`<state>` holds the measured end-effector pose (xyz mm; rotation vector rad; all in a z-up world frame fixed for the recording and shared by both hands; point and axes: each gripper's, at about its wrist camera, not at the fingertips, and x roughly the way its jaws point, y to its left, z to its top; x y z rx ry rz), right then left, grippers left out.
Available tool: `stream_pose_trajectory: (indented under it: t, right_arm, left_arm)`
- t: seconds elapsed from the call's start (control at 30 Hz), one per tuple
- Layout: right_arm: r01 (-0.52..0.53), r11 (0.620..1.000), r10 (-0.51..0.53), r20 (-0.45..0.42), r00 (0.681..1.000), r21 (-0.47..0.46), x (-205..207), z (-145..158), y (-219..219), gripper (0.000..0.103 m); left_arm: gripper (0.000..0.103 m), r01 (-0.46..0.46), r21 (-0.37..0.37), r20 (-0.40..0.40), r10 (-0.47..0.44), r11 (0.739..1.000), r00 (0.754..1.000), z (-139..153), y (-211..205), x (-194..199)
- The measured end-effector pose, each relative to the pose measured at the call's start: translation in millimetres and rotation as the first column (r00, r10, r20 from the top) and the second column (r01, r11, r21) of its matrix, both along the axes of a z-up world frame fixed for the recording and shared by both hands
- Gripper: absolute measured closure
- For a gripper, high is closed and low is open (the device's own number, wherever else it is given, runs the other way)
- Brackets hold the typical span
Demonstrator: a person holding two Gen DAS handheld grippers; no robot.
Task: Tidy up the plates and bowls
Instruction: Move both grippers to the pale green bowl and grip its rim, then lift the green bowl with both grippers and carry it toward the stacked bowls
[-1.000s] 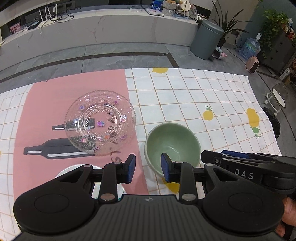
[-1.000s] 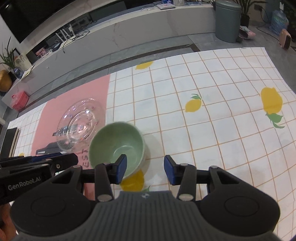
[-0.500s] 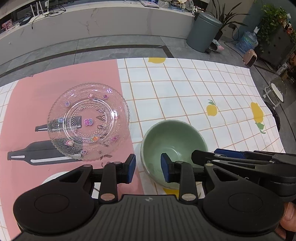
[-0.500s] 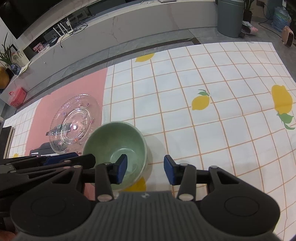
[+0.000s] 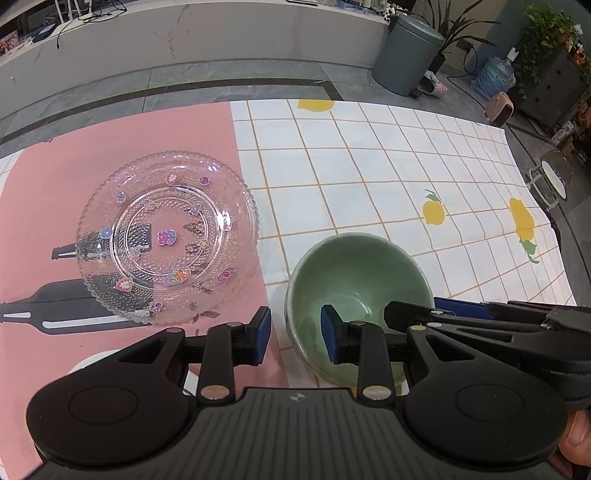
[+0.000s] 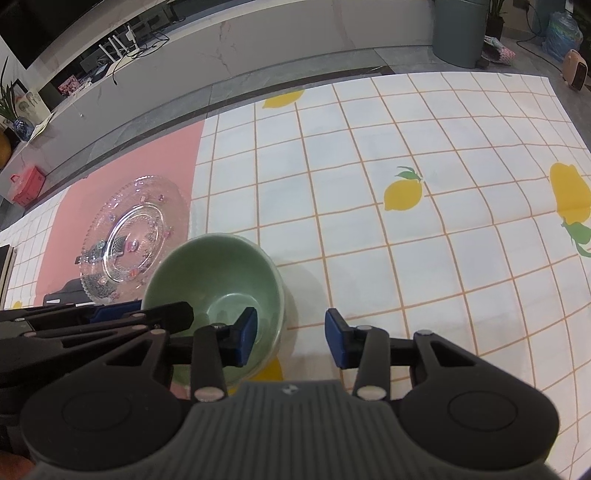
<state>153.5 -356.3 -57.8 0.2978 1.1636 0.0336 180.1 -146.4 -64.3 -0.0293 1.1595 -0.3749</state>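
My worst risk is tipping the bowl (image 5: 354,284) against the glass plate (image 5: 166,236) just beside it on the cloth (image 5: 369,166). The bowl sits upright, mouth up, round, no long axis. My left gripper (image 5: 295,334) straddles its near rim, jaws spread; my right gripper (image 6: 290,341) straddles the opposite rim, closing, not yet pinching.

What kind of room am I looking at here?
Probably a home living or dining area. A table with a lemon-print cloth holds a green bowl and a glass plate; beyond it stand a pedal bin, houseplants and a long low counter.
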Motion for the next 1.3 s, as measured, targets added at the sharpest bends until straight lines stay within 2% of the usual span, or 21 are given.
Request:
stream_pose_trajectory:
  t: [0.33, 0.47, 0.6, 0.63, 0.73, 1.3]
  right_arm:
    - [0.008, 1.0, -0.008, -0.003, 1.0, 0.0, 5, -8, 3, 0.074]
    - [0.013, 1.0, -0.013, -0.014, 1.0, 0.003, 6, -13, 4, 0.075]
    - [0.005, 1.0, -0.005, -0.02, 1.0, 0.008, 6, -17, 6, 0.083]
    - [0.002, 1.0, -0.001, -0.02, 1.0, 0.01, 6, -18, 7, 0.087]
    - [-0.008, 1.0, 0.008, -0.019, 1.0, 0.011, 6, -18, 11, 0.091]
    - [-0.009, 1.0, 0.009, 0.001, 1.0, 0.011, 2, -9, 11, 0.093]
  left_arm:
    - [0.069, 0.024, 0.008, -0.003, -0.024, 1.0, 1.0, -6, -3, 0]
    - [0.074, 0.028, 0.008, -0.004, -0.028, 1.0, 1.0, -7, -5, 0]
    - [0.083, 0.031, 0.005, -0.008, -0.031, 0.999, 0.999, -9, -6, 0]
    - [0.083, 0.033, 0.008, -0.008, -0.033, 0.999, 0.999, -10, -7, -1]
    - [0.087, 0.029, 0.008, -0.006, -0.029, 1.0, 1.0, -11, -6, -1]
    - [0.091, 0.007, 0.022, -0.008, -0.007, 1.0, 1.0, -6, -4, -1]
